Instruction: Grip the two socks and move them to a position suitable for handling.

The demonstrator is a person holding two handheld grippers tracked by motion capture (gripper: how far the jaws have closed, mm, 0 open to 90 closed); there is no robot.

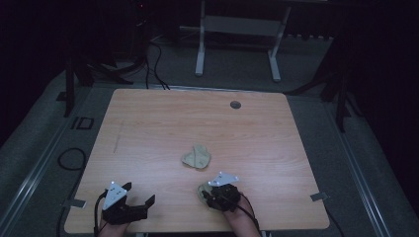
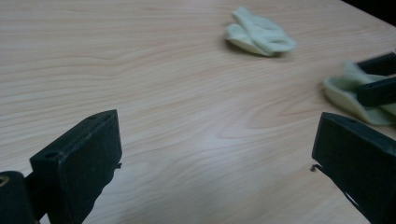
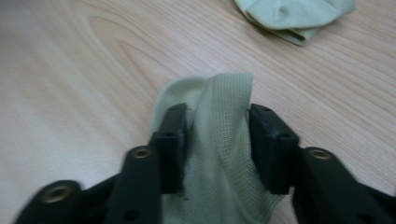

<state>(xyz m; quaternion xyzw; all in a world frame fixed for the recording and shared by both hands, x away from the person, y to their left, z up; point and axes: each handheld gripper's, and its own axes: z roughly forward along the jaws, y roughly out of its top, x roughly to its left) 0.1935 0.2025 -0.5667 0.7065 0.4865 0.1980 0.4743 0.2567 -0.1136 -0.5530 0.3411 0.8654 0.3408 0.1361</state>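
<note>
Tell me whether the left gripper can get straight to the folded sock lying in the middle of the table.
Probably yes. The left gripper has open, empty jaws, and bare table lies between it and the folded sock. The right gripper, busy with the other sock, sits off to the side of that path.

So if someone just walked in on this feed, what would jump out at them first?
Probably the right gripper at the near edge of the wooden table, its jaws straddling a pale green sock that bunches up between them. A second pale green sock lies crumpled near the table's middle. At the near left corner the left gripper hovers with jaws wide apart and nothing between them.
</note>
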